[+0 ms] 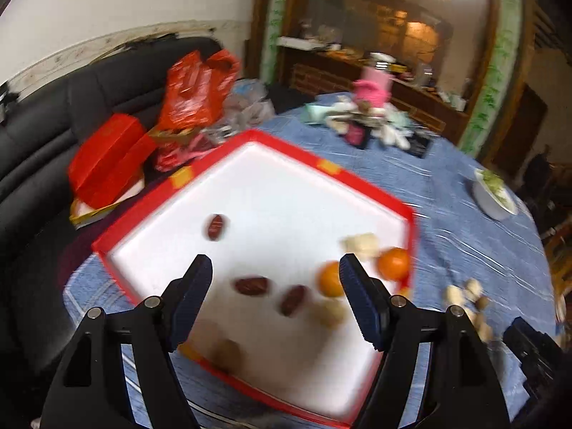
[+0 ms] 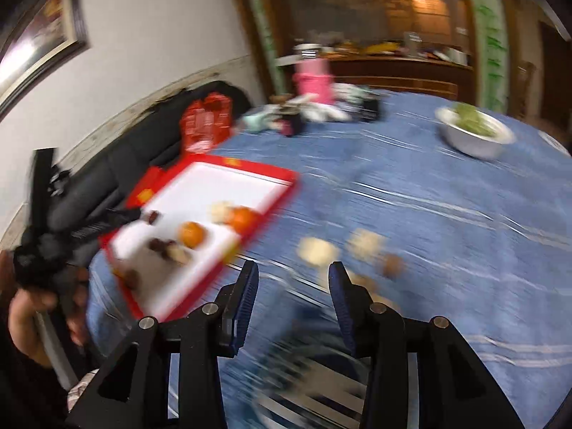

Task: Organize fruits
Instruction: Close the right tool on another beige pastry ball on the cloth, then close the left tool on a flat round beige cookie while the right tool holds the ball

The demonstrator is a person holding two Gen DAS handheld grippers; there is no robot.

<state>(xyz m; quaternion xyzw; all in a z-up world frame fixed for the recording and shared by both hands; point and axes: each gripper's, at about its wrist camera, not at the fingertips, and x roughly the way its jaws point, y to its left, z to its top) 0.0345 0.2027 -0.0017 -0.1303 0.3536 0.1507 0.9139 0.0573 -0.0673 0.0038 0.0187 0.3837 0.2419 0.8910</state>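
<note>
Left gripper (image 1: pixel 275 268) wide open (empty), dates (image 1: pixel 252 285) between its fingers, orange (image 1: pixel 330 279) beside.

No legible text, label, brand or number anywhere: only blurred white print on the red plastic bag (image 1: pixel 198 85) at eleven o'clock, and unreadable yellow patches on the red tray rim (image 1: pixel 330 168).

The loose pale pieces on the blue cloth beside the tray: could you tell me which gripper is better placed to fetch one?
Probably the right gripper: open, with the pale pieces just ahead. The left gripper hangs open over the tray.
</note>
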